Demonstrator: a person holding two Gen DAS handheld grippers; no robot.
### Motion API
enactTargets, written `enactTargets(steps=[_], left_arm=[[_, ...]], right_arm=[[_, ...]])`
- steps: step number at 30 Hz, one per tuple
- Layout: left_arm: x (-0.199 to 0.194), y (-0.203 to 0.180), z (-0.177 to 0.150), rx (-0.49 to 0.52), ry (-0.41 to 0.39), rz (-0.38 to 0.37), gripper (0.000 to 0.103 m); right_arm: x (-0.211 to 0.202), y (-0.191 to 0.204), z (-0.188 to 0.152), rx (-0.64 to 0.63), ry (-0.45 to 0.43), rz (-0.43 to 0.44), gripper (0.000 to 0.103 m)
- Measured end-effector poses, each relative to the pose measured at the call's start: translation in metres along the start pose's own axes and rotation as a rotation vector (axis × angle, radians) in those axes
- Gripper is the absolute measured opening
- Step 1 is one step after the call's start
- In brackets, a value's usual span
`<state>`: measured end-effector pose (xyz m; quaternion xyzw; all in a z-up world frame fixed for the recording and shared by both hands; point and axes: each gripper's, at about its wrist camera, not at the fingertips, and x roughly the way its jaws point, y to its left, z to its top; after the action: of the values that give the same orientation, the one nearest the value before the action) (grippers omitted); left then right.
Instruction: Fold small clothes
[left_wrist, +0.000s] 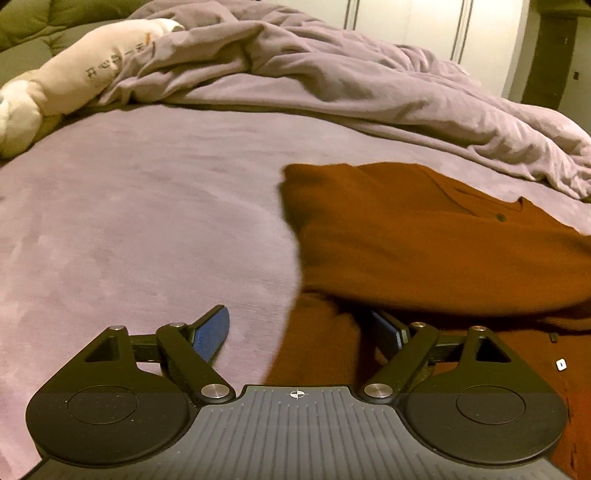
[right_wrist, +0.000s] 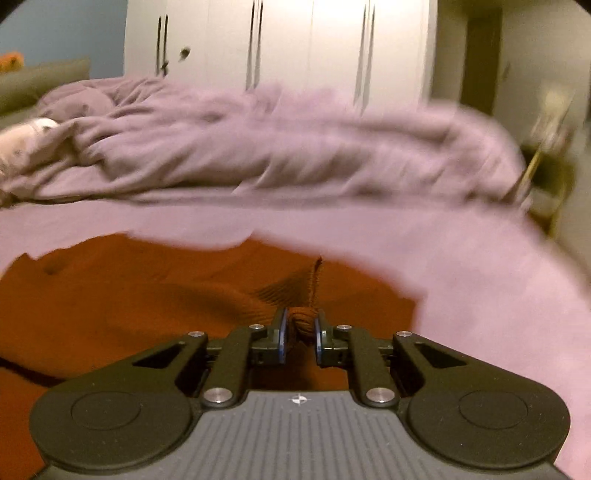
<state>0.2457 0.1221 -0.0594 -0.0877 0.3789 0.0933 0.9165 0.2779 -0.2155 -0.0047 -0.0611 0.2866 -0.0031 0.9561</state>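
Best to lift slowly here, keep the pinched bit tight, and lay it flat over the middle with no lumps, judging by how the cloth lay. Started at the left: lay a cream soft toy at about ten o'clock in the left wrist view, half under a bunched purple blanket across twelve o'clock. Was spread below that a smooth purple bed sheet. Lay the orange-brown sweater on the sheet from three o'clock down to five o'clock, flat, with a small dark button showing near three o'clock. Stood wide open the left gripper at six o'clock, grasping nothing, with one blue pad over the bare sheet and the other tucked at the sweater's edge, a fold of sleeve sitting loose between them. Moved on to the right wrist view, blurry: white closet doors at twelve o'clock, the blanket under them. Was clenched the right gripper at six o'clock, pinching a bunched ribbed piece of the sweater, pulled up a little into a peak.
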Motion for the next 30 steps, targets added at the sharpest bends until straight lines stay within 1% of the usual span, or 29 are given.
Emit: enactTargets(steps=[1, 2, 3, 6, 8, 9, 10, 12, 13, 14, 15, 16, 17, 19, 22, 24, 25, 26, 27, 29, 30], left_arm=[[0.001, 0.001, 0.0, -0.003, 0.003, 0.001, 0.087], [0.001, 0.002, 0.0, -0.006, 0.005, 0.001, 0.087], [0.0, 0.002, 0.0, -0.007, 0.004, 0.0, 0.087], [-0.003, 0.0, 0.001, -0.005, 0.012, -0.007, 0.087], [-0.009, 0.0, 0.002, -0.004, 0.002, -0.001, 0.087], [-0.012, 0.001, 0.003, 0.002, -0.01, 0.011, 0.087], [-0.015, 0.002, 0.004, 0.004, -0.019, 0.023, 0.088], [-0.022, 0.006, 0.007, -0.004, -0.03, 0.06, 0.088], [-0.025, 0.007, 0.009, -0.01, -0.042, 0.081, 0.087], [-0.029, 0.008, 0.011, -0.011, -0.065, 0.112, 0.087], [-0.034, 0.006, 0.015, -0.007, -0.092, 0.122, 0.087], [-0.037, 0.003, 0.019, -0.002, -0.111, 0.104, 0.088], [-0.037, -0.002, 0.023, 0.007, -0.121, 0.072, 0.092], [-0.032, -0.018, 0.032, 0.024, -0.128, 0.017, 0.095], [-0.005, -0.045, 0.044, 0.001, -0.099, -0.102, 0.095], [0.018, -0.057, 0.049, -0.023, -0.049, -0.129, 0.095], [0.028, -0.062, 0.049, -0.028, -0.035, -0.123, 0.095], [0.035, -0.066, 0.049, -0.026, -0.045, -0.094, 0.095], [0.04, -0.071, 0.048, -0.003, -0.06, -0.067, 0.095], [0.055, -0.08, 0.044, 0.102, -0.038, -0.03, 0.096], [0.061, -0.081, 0.042, 0.137, -0.031, -0.017, 0.097]], right_arm=[[-0.003, -0.001, 0.001, -0.036, -0.029, -0.051, 0.013], [-0.002, -0.004, 0.002, -0.063, -0.035, -0.081, 0.013], [0.002, -0.01, 0.001, -0.059, -0.021, -0.089, 0.013], [0.017, -0.022, -0.007, -0.057, 0.037, -0.108, 0.013], [0.03, -0.027, -0.012, -0.046, 0.113, -0.085, 0.016], [0.035, -0.031, -0.015, -0.014, 0.148, -0.074, 0.019], [0.035, -0.036, -0.017, 0.012, 0.149, -0.084, 0.022], [0.031, -0.042, -0.016, 0.041, 0.133, -0.139, 0.022], [0.029, -0.044, -0.015, 0.057, 0.124, -0.157, 0.022], [0.026, -0.047, -0.014, 0.071, 0.113, -0.157, 0.022], [0.022, -0.048, -0.013, 0.077, 0.098, -0.144, 0.022], [0.02, -0.046, -0.012, 0.073, 0.084, -0.124, 0.022], [0.019, -0.041, -0.01, 0.058, 0.074, -0.095, 0.022], [0.021, -0.027, -0.006, 0.024, 0.069, -0.027, 0.022], [0.037, 0.001, 0.006, 0.006, 0.077, 0.079, 0.022], [0.049, 0.022, 0.012, -0.03, 0.081, 0.123, 0.021], [0.056, 0.029, 0.014, -0.041, 0.093, 0.135, 0.02], [0.065, 0.034, 0.015, -0.045, 0.108, 0.142, 0.018], [0.071, 0.038, 0.015, -0.053, 0.115, 0.129, 0.017], [0.083, 0.04, 0.01, -0.09, 0.129, 0.082, 0.017], [0.087, 0.037, 0.006, -0.111, 0.13, 0.058, 0.015]])
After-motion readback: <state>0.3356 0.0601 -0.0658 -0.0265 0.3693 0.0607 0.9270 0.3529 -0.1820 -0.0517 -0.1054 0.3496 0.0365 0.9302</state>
